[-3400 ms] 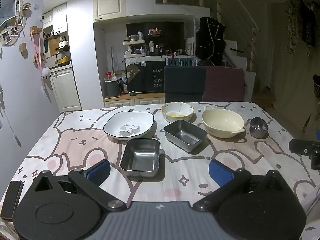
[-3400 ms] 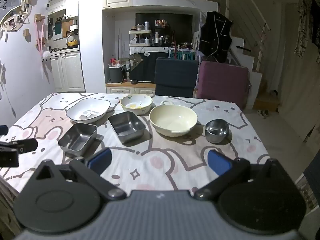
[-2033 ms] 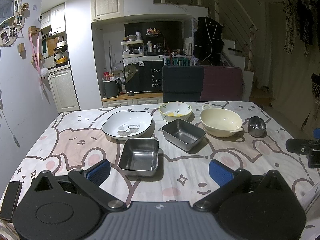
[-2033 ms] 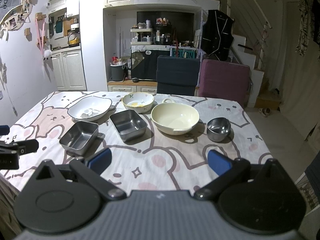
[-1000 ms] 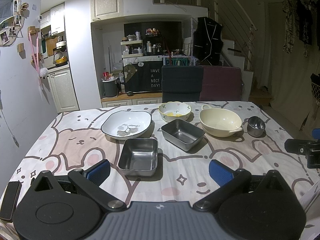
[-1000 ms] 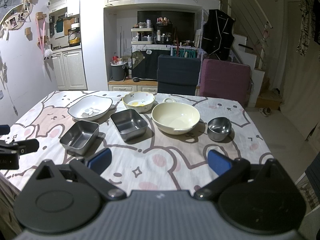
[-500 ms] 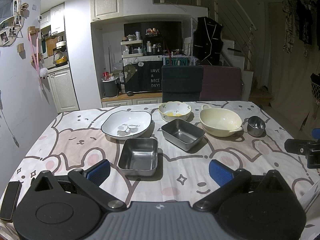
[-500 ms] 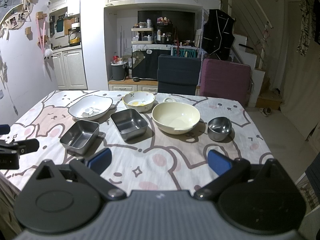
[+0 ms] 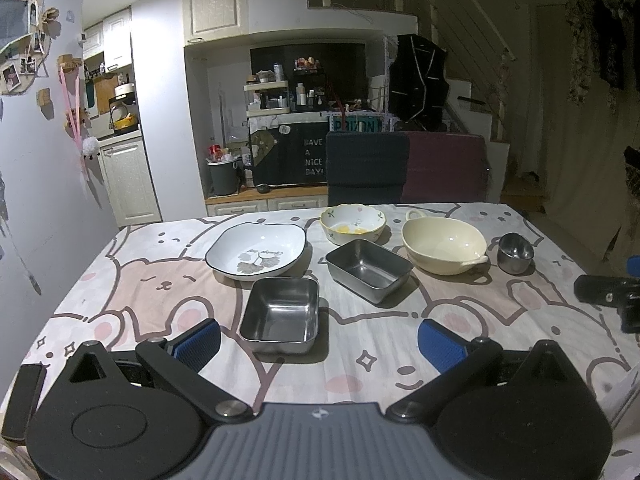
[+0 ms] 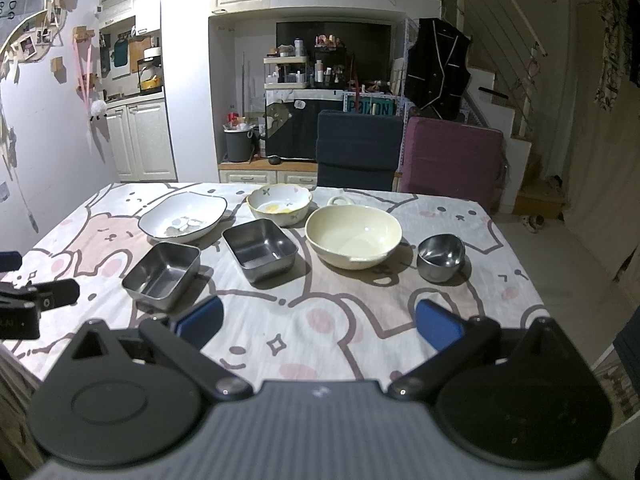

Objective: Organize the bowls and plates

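Observation:
Six dishes stand on the bear-print tablecloth (image 9: 160, 280). A white square plate (image 9: 256, 250) (image 10: 182, 216) sits far left. A flowered bowl (image 9: 353, 224) (image 10: 279, 204) is behind the centre. A cream bowl with handles (image 9: 443, 244) (image 10: 353, 236) is to the right. A small steel cup (image 9: 515, 253) (image 10: 441, 258) is far right. Two steel trays sit nearer: one (image 9: 282, 314) (image 10: 163, 274) just ahead of my left gripper, one (image 9: 369, 270) (image 10: 260, 249) in the centre. My left gripper (image 9: 319, 344) and right gripper (image 10: 319, 324) are open and empty above the near table edge.
A black phone-like object (image 9: 22, 400) lies at the near left table corner. Two chairs, dark blue (image 9: 366, 168) and maroon (image 9: 444, 166), stand behind the table. The table's right edge drops to the floor (image 10: 560, 264).
Both grippers have hardly moved; the views shifted only slightly. No dish has moved.

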The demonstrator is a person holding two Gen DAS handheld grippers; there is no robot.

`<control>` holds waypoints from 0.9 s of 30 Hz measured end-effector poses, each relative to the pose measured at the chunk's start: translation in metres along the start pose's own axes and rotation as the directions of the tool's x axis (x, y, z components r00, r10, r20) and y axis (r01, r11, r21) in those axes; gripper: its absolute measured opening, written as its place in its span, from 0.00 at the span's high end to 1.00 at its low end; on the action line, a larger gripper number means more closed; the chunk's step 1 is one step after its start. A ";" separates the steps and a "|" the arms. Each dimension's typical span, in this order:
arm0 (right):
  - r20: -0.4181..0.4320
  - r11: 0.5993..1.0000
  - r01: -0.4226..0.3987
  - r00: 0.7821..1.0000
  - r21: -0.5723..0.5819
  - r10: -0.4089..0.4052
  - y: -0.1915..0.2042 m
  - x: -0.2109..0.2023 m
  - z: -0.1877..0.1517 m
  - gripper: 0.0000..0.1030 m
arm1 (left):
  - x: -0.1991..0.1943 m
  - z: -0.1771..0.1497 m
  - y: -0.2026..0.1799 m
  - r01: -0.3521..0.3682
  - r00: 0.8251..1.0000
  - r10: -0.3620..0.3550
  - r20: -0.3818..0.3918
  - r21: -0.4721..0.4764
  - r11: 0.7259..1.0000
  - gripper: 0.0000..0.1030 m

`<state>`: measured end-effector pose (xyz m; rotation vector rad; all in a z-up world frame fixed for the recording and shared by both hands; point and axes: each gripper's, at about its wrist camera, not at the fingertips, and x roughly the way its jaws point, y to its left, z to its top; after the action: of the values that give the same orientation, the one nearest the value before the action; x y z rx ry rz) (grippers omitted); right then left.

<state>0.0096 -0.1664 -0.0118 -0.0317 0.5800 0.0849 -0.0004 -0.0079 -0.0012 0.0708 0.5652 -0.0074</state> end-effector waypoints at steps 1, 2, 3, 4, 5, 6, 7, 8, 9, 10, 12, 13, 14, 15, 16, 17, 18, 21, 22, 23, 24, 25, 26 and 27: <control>0.002 1.000 -0.001 1.000 0.003 0.001 -0.001 -0.001 0.000 0.00 | 0.000 0.001 0.000 -0.007 1.000 0.007 0.001 0.001 1.000 0.00; 0.005 1.000 -0.003 1.000 0.005 0.003 -0.001 -0.002 0.000 0.00 | -0.002 -0.001 -0.003 -0.012 1.000 0.012 0.002 0.002 1.000 0.00; 0.006 1.000 -0.009 1.000 0.008 0.009 0.001 -0.001 -0.001 0.00 | -0.002 0.000 -0.004 -0.020 1.000 0.020 0.004 0.002 1.000 0.00; 0.008 1.000 -0.007 1.000 0.007 0.007 0.000 -0.002 0.000 0.00 | -0.003 0.002 -0.003 -0.023 1.000 0.023 0.005 0.001 1.000 0.00; 0.012 1.000 -0.002 1.000 0.007 0.002 0.000 -0.003 0.000 0.00 | -0.004 0.003 -0.003 -0.027 1.000 0.027 0.007 0.000 1.000 0.00; 0.013 1.000 -0.003 1.000 0.009 0.003 -0.001 -0.003 0.001 0.00 | -0.007 0.005 -0.002 -0.031 0.999 0.032 0.011 -0.002 1.000 0.00; 0.013 1.000 -0.005 1.000 0.013 0.005 -0.002 -0.003 0.002 0.00 | -0.010 0.007 -0.002 -0.037 0.999 0.037 0.017 -0.004 0.999 0.00; 0.011 1.000 -0.006 1.000 0.017 0.006 -0.003 -0.002 0.004 0.00 | -0.012 0.009 -0.001 -0.042 0.999 0.042 0.022 -0.007 0.999 0.00; 0.011 1.000 -0.004 1.000 0.019 0.004 -0.003 -0.003 0.005 0.00 | -0.014 0.012 0.000 -0.045 0.999 0.045 0.029 -0.011 0.999 0.00; 0.012 1.000 -0.002 1.000 0.018 0.002 -0.003 -0.002 0.006 0.00 | -0.017 0.014 0.001 -0.048 0.998 0.048 0.035 -0.012 0.999 0.00; 0.019 1.000 -0.003 1.000 0.016 0.003 -0.002 -0.003 0.008 0.00 | -0.023 0.019 0.004 -0.059 0.997 0.060 0.052 -0.015 0.998 0.00; 0.025 1.000 -0.005 1.000 0.015 0.005 -0.002 -0.005 0.009 0.00 | -0.025 0.021 0.005 -0.066 0.996 0.067 0.059 -0.016 0.998 0.00; 0.035 1.000 -0.008 0.999 0.013 0.007 -0.002 -0.007 0.011 0.00 | -0.028 0.023 0.007 -0.073 0.995 0.074 0.067 -0.018 0.997 0.00; 0.046 1.000 -0.013 0.999 0.011 0.012 -0.001 -0.009 0.014 0.00 | -0.032 0.026 0.008 -0.079 0.994 0.080 0.075 -0.019 0.997 0.00; 0.057 1.000 -0.018 0.998 0.009 0.017 -0.001 -0.012 0.017 0.00 | -0.035 0.028 0.010 -0.085 0.993 0.086 0.083 -0.020 0.996 0.00; 0.068 1.000 -0.023 0.997 0.005 0.022 0.000 -0.016 0.020 0.00 | -0.039 0.031 0.012 -0.092 0.991 0.093 0.092 -0.022 0.996 0.00; 0.079 1.000 -0.030 0.996 -0.002 0.030 0.002 -0.019 0.023 0.00 | -0.041 0.033 0.015 -0.097 0.990 0.099 0.098 -0.024 0.995 0.00; 0.110 0.998 -0.053 0.992 -0.016 0.054 0.005 -0.029 0.032 0.00 | -0.047 0.041 0.023 -0.113 0.987 0.116 0.114 -0.030 0.993 0.00; 0.118 0.998 -0.060 0.991 -0.019 0.062 0.006 -0.032 0.036 0.00 | -0.049 0.043 0.026 -0.119 0.986 0.122 0.117 -0.033 0.992 0.00; 0.127 0.997 -0.068 0.989 -0.022 0.070 0.008 -0.036 0.040 0.00 | -0.050 0.046 0.029 -0.122 0.985 0.125 0.118 -0.036 0.992 0.00; 0.134 0.997 -0.076 0.988 -0.024 0.078 0.009 -0.037 0.044 0.00 | -0.051 0.049 0.034 -0.125 0.985 0.129 0.117 -0.041 0.991 0.00; 0.140 0.996 -0.085 0.986 -0.026 0.088 0.010 -0.040 0.048 0.00 | -0.051 0.051 0.038 -0.128 0.984 0.132 0.117 -0.047 0.991 0.00; 0.145 0.995 -0.096 0.984 -0.029 0.099 0.011 -0.042 0.051 0.00 | -0.052 0.053 0.043 -0.131 0.984 0.136 0.115 -0.053 0.990 0.00; 0.151 0.994 -0.104 0.983 -0.034 0.108 0.014 -0.044 0.056 0.00 | -0.051 0.055 0.047 -0.133 0.984 0.139 0.112 -0.057 0.989 0.00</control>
<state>0.0020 -0.1521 0.0589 -0.0189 0.4276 0.1972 -0.0128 0.0349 0.0757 0.0604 0.4431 0.1348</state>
